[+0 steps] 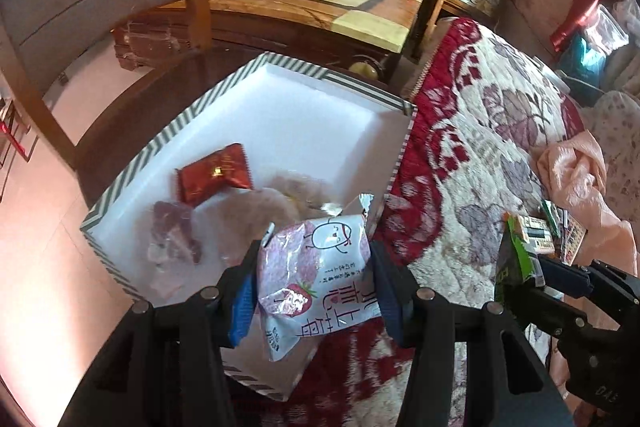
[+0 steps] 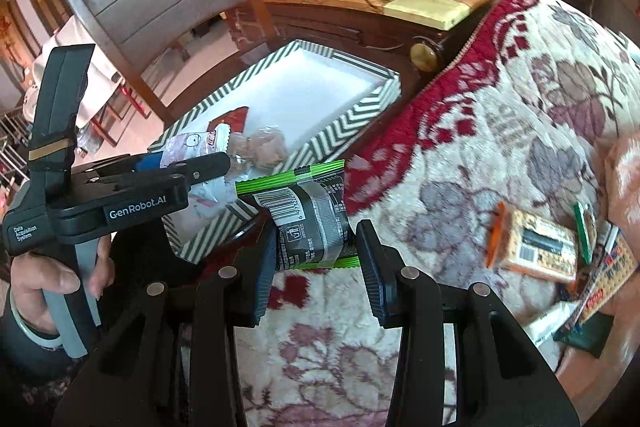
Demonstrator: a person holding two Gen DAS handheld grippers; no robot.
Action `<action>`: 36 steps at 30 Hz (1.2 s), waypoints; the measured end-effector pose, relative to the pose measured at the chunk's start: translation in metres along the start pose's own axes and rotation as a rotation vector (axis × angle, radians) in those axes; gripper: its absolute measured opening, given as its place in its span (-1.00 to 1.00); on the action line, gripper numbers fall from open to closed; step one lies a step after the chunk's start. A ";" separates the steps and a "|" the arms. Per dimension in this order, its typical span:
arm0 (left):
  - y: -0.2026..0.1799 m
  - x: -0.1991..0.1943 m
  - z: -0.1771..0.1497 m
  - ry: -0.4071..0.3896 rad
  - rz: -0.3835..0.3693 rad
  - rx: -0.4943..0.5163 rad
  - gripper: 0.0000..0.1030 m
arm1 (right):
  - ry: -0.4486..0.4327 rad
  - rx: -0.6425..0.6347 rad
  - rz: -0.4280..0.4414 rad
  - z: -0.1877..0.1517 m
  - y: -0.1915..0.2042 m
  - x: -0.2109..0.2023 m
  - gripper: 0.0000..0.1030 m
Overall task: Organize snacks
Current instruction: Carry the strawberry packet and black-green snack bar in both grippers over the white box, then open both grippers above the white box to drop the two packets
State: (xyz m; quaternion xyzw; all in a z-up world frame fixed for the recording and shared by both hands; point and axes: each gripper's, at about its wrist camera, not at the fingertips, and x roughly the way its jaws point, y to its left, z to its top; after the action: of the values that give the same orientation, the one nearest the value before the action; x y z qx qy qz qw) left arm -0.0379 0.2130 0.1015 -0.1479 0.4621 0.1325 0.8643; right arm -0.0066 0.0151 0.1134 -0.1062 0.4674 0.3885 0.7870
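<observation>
From the left wrist view, the left gripper [image 1: 316, 267] holds a pink-and-white strawberry snack bag [image 1: 316, 275] pinched across its middle between the two blue pads [image 1: 242, 307], so the bag sits squarely in the jaws and bulges past them both toward the camera and away from it. Its long axis runs roughly along the fingers, with the silver crimped end pointing away toward the striped box [image 1: 168, 131]; the print reads sideways. The bag hangs over the near right corner of the box, whose white floor already carries a red packet [image 1: 214, 173], a clear wrapper with dark red pieces [image 1: 176, 231] and a blurred pale pile, perhaps more wrapped sweets. At the right edge the right gripper [image 1: 532, 271] carries a green-edged packet over the floral blanket [image 1: 492, 131]. From the right wrist view, the right gripper [image 2: 316, 247] is clamped tight on a black packet with green ends [image 2: 312, 219], caught between its pads, barcode side facing the camera. The packet's long axis runs away from the camera, tilted slightly left, its far green end pointing at the box [image 2: 356, 115]. It hangs over the blanket just beside the box's near wall. To the left the other gripper [image 2: 208, 163], held by a hand [image 2: 44, 287], grips the pink bag over the box. Loose snacks, among them an orange biscuit packet [image 2: 536, 247], lie on the blanket at right
</observation>
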 end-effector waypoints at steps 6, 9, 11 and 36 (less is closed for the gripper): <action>0.022 0.002 0.001 0.002 0.015 -0.047 0.05 | 0.014 -0.045 0.007 0.015 0.020 0.010 -0.25; 0.034 0.004 0.002 0.003 0.021 -0.070 0.05 | 0.021 -0.061 0.011 0.021 0.027 0.015 -0.25; 0.040 0.005 0.002 0.005 0.026 -0.080 0.05 | 0.027 -0.075 0.015 0.027 0.033 0.020 -0.25; 0.067 0.023 -0.003 0.047 0.025 -0.150 0.06 | 0.252 -0.265 0.051 -0.001 0.060 0.108 0.22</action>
State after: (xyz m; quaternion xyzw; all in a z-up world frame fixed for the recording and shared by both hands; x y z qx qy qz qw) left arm -0.0525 0.2761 0.0720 -0.2096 0.4726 0.1742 0.8381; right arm -0.0211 0.1103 0.0364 -0.2448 0.5097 0.4501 0.6912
